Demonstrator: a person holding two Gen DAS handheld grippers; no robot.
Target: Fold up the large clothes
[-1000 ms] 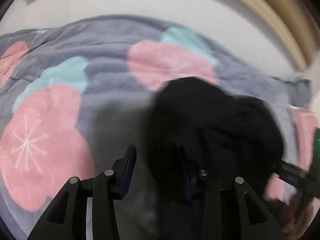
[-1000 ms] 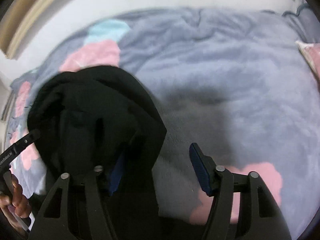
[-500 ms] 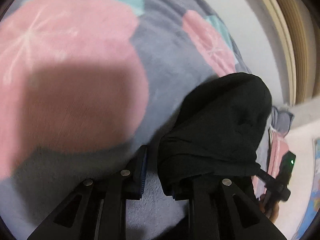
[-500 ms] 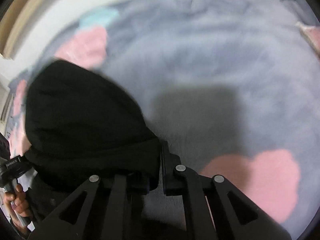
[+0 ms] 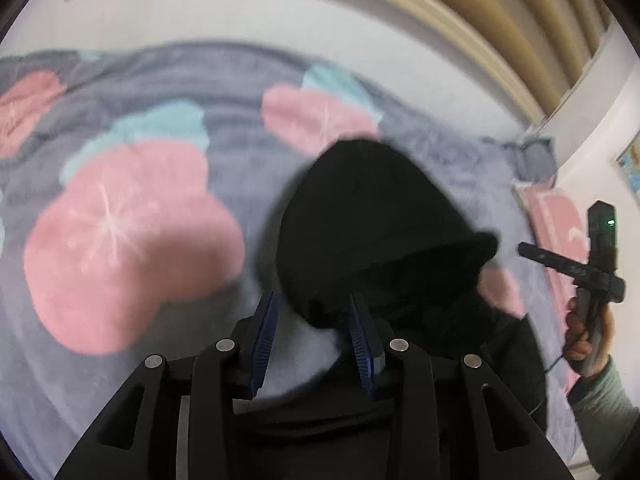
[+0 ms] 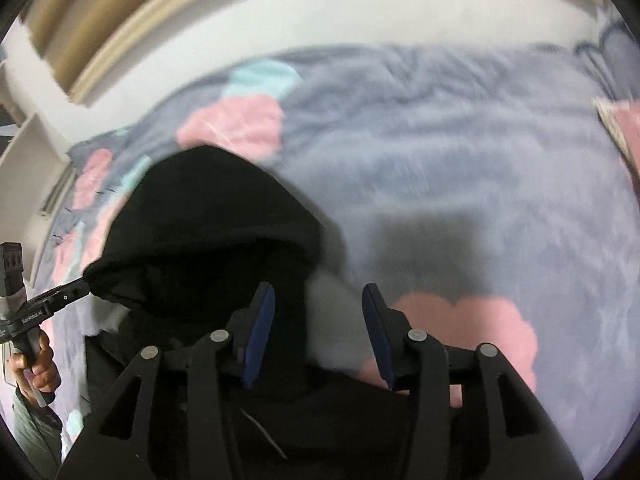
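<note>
The black garment point(image 5: 380, 216) lay heaped on the bed's blanket point(image 5: 132, 236); both tools, left tool point(image 5: 316, 340) and right tool point(image 6: 320, 328), had just been opening, pads off the cloth; the loose fold could slump undone.

- Black garment point(image 5: 372, 216): one, lying on the blanket.
- Blanket point(image 6: 460, 152), grey with pink and teal blotches: one.
- Pillow point(image 5: 556, 216), pink: one, at the far edge.
- Grippers: two, the left gripper point(image 5: 314, 328) and the right gripper point(image 6: 320, 324), each with two blue pads.
- Hands showing: two, the person's right hand point(image 5: 588, 340) and left hand point(image 6: 36, 368).
</note>
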